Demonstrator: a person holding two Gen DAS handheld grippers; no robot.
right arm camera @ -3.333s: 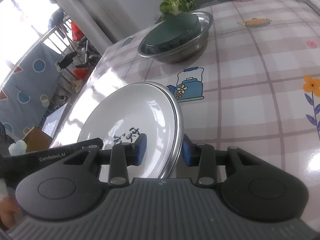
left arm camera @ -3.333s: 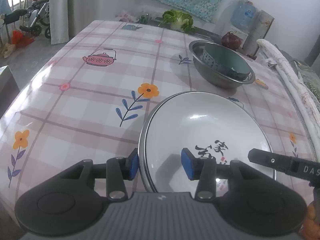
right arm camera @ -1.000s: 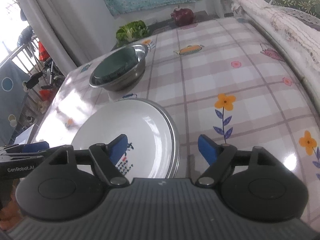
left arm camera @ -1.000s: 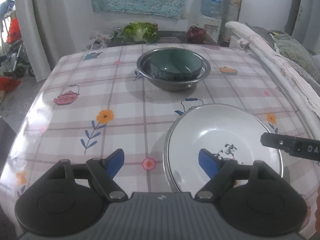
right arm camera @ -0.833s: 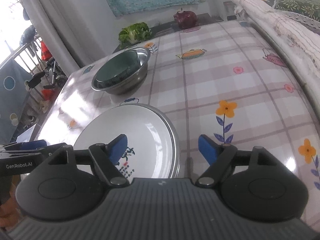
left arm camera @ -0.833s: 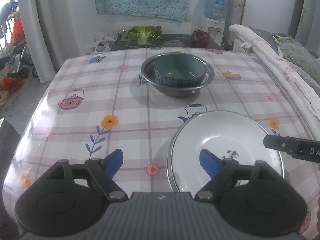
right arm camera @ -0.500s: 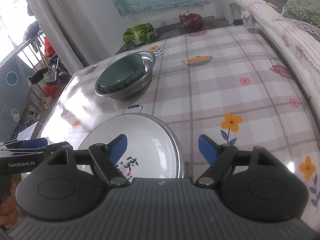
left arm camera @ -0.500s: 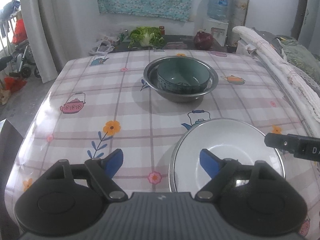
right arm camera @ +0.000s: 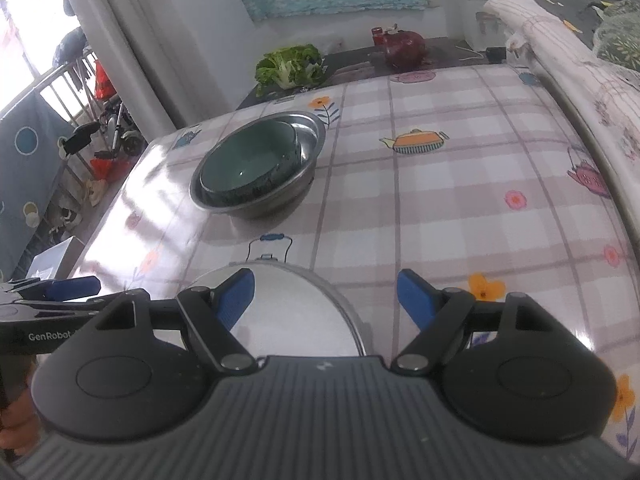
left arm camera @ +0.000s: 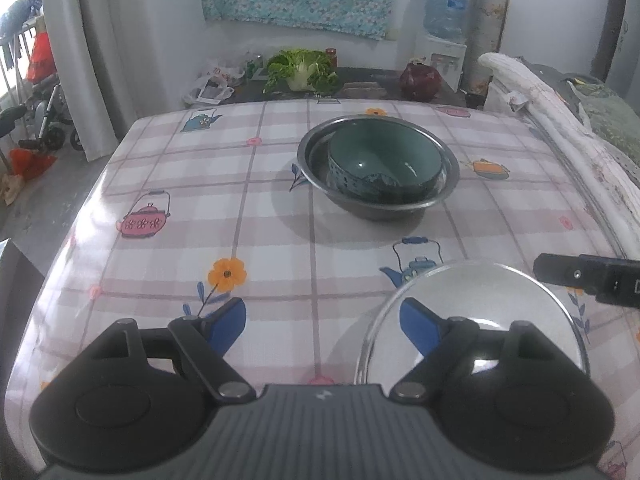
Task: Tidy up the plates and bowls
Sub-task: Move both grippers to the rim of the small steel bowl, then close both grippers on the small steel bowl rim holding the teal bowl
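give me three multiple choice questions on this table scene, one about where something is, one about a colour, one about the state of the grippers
1. Where is the green bowl?
A. inside the steel basin
B. upside down on the white plate
C. on the floor

2. What colour are the gripper pads?
A. red
B. blue
C. yellow

3. How do the left gripper and right gripper stand?
A. both clamped on the plate
B. one holds the bowl
C. both open, holding nothing

Answers:
1 A, the bowl sits within the basin's rim in both views.
2 B, the pads on both grippers are blue.
3 C, the jaws stand wide apart and the plate lies flat on the tablecloth ungripped.
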